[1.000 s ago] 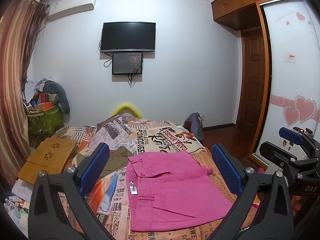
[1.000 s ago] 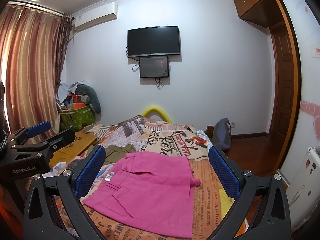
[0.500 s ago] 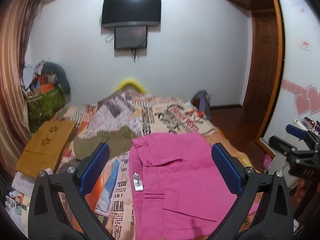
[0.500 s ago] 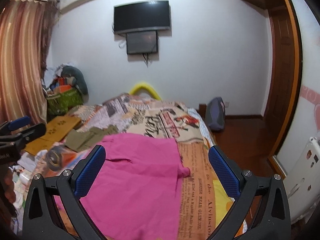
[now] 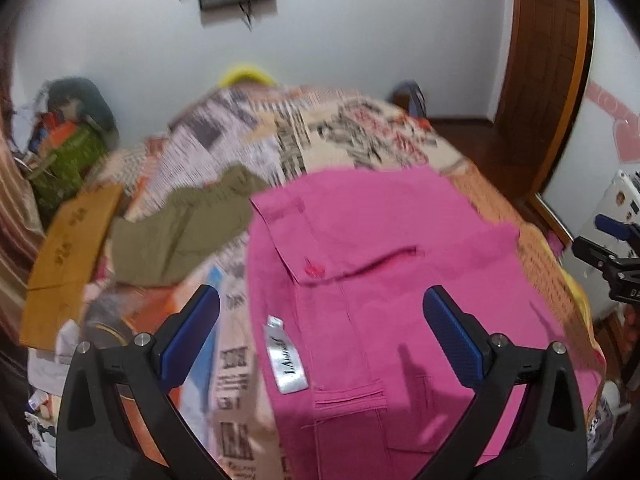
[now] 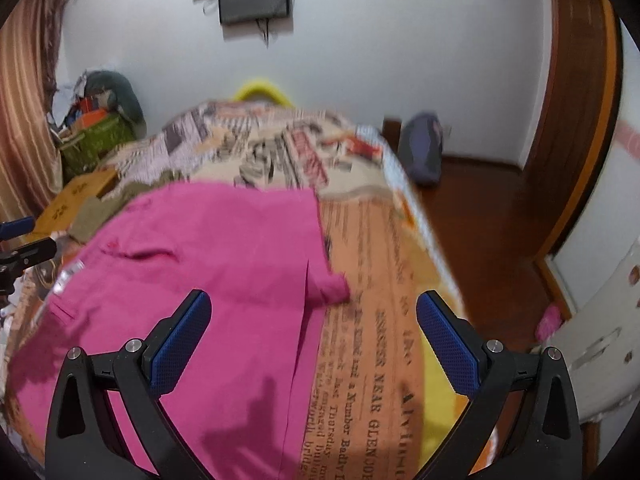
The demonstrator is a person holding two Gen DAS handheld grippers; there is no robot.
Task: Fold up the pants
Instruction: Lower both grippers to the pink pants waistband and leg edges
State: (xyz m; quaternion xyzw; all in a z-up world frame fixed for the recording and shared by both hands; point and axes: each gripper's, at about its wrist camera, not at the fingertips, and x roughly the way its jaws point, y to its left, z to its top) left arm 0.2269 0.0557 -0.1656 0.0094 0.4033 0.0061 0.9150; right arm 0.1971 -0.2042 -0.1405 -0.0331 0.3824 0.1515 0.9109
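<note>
Pink pants (image 5: 380, 264) lie flat on the bed, with a white label (image 5: 285, 364) near their left edge. They also show in the right wrist view (image 6: 208, 264). My left gripper (image 5: 320, 340) is open and empty, hovering above the pants' left part near the label. My right gripper (image 6: 312, 340) is open and empty above the pants' right edge, where a small flap (image 6: 334, 286) sticks out. The right gripper shows at the right edge of the left wrist view (image 5: 612, 248). The left gripper shows at the left edge of the right wrist view (image 6: 20, 244).
The bed has a newspaper-print cover (image 6: 372, 320). Olive pants (image 5: 180, 232) lie left of the pink pants. A wooden lap tray (image 5: 68, 260) lies further left. A cluttered pile (image 5: 68, 140) stands by the curtain. A dark bag (image 6: 424, 148) sits on the floor at right.
Both grippers have tilted down and moved closer to the pink pants. The pants now fill much more of both views. Both grippers stay open.
</note>
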